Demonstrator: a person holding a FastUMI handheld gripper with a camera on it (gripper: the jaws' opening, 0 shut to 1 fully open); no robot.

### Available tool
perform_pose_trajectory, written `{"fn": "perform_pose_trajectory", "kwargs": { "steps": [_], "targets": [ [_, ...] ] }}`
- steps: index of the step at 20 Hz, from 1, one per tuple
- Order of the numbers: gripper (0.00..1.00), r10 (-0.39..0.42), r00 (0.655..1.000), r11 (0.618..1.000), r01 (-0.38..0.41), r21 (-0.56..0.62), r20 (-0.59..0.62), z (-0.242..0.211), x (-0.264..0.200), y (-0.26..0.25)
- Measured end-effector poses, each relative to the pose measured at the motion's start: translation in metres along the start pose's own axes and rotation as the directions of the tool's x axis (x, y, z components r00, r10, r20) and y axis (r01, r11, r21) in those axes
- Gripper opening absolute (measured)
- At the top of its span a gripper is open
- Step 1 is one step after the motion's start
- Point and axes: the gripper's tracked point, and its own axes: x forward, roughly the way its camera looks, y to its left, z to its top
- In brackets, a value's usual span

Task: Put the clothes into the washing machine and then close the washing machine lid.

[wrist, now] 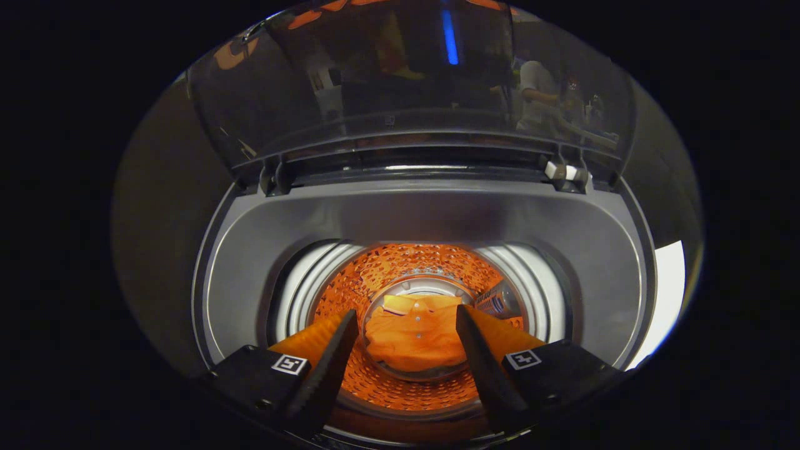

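Observation:
I look straight down into a top-loading washing machine (262, 250) with a grey top deck. An orange garment (414, 340) lies crumpled at the bottom of the perforated drum (400, 265), far below my fingers. My gripper (407, 325) hovers over the drum's mouth, open, with nothing between its fingers; the garment shows through the gap. The translucent lid (400, 94) stands raised on its hinges behind the opening.
The lid's hinges (565, 175) sit at the back of the deck. A person's reflection shows faintly in the lid. A bright white surface (665, 294) lies beyond the machine's right side.

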Motion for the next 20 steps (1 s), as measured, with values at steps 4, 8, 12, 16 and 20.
{"fn": "perform_pose_trajectory", "kwargs": {
  "steps": [4,8,12,16,20],
  "targets": [
    [0.99,0.013,0.997,1.0,-0.012,-0.022,0.08,0.015,-0.021,0.008],
    [0.99,0.03,0.989,0.999,-0.026,-0.029,0.144,0.034,-0.046,0.018],
    [0.99,0.051,0.972,0.998,-0.042,-0.044,0.23,0.058,-0.082,0.034],
    [0.99,0.073,0.944,0.996,-0.05,-0.079,0.322,0.082,-0.131,0.05],
    [0.99,0.107,0.896,0.994,-0.089,-0.06,0.432,0.112,-0.184,0.063]
  ]
}}
